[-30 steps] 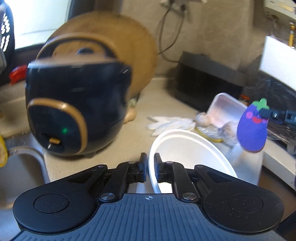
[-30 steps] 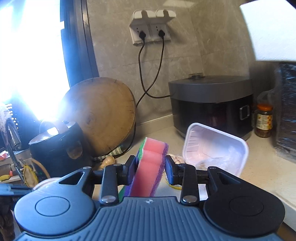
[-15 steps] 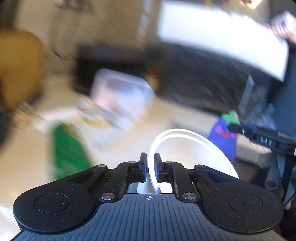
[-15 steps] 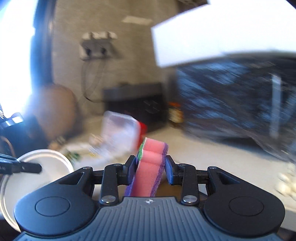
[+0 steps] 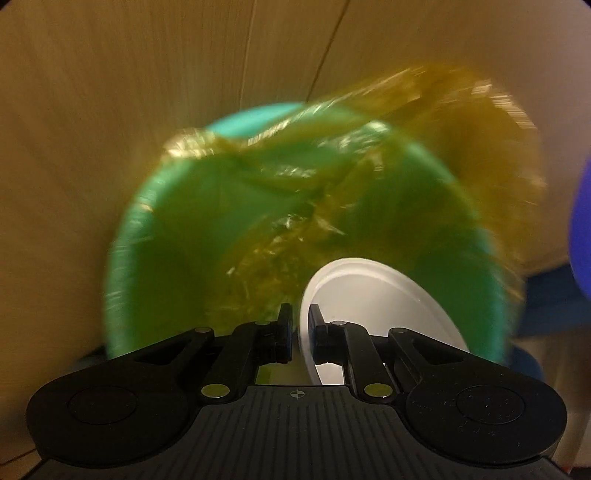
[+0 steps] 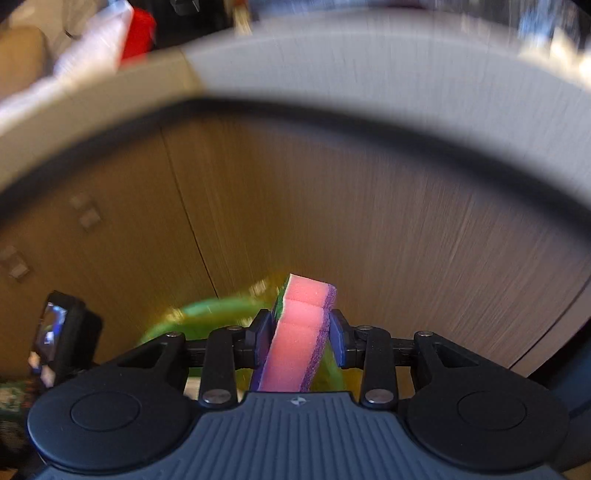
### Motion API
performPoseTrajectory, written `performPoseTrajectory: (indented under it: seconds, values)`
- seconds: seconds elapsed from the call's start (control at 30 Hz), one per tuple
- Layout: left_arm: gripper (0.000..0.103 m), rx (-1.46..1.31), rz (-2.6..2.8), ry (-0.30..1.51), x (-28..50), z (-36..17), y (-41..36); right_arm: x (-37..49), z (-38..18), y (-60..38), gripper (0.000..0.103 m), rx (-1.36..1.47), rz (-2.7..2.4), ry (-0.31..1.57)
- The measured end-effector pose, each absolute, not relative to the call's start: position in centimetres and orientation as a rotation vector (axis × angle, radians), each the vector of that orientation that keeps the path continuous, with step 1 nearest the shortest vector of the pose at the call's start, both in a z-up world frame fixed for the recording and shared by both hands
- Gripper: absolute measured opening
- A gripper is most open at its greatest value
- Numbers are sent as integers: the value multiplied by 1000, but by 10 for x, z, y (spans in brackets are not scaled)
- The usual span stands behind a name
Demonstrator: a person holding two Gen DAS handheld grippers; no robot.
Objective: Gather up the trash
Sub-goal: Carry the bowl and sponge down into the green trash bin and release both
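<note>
In the left wrist view my left gripper [image 5: 300,320] is shut on the rim of a white disposable bowl [image 5: 373,295]. The bowl hangs over the mouth of a green trash bin [image 5: 162,236] lined with a yellow plastic bag [image 5: 491,155]. In the right wrist view my right gripper [image 6: 300,325] is shut on a pink sponge with purple and green layers [image 6: 301,332], held upright. A little of the green bin [image 6: 207,314] shows below and behind that sponge. The other gripper's black body [image 6: 59,336] sits at the left edge.
Wooden cabinet doors [image 6: 332,206] stand behind the bin, under the pale countertop edge [image 6: 332,62]. Blurred items, a red one [image 6: 138,29] among them, lie on the counter at top left. A blue-purple shape [image 5: 581,229] shows at the right edge of the left view.
Both grippers have swung away from the counter and dropped down in front of the cabinets. The left one now hangs over the bin with the bowl. Each grip is unchanged.
</note>
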State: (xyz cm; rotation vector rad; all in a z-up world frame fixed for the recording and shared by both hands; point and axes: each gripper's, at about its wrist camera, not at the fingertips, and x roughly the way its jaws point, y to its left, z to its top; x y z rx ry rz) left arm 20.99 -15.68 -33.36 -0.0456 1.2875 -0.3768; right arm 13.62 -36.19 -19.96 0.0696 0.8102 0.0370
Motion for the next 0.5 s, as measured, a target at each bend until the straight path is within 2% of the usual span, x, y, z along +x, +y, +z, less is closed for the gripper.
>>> performPoseTrajectory:
  seconds: [0.13,0.23,0.37,0.5]
  values:
    - [20,-63,-388,1400,232,-392,-161,158,-233,-354,33,55,70,910]
    - [21,-122,-391,1448,237,-412,-152,167,-249,-343,33,36,103,958]
    - [21,-151,-375,1427,240,-408,-139,184,-268,-328,33,49,143,1027]
    - [21,-199,-383,1344,237,-379,-116,194,-291,-321,33,54,192,1094]
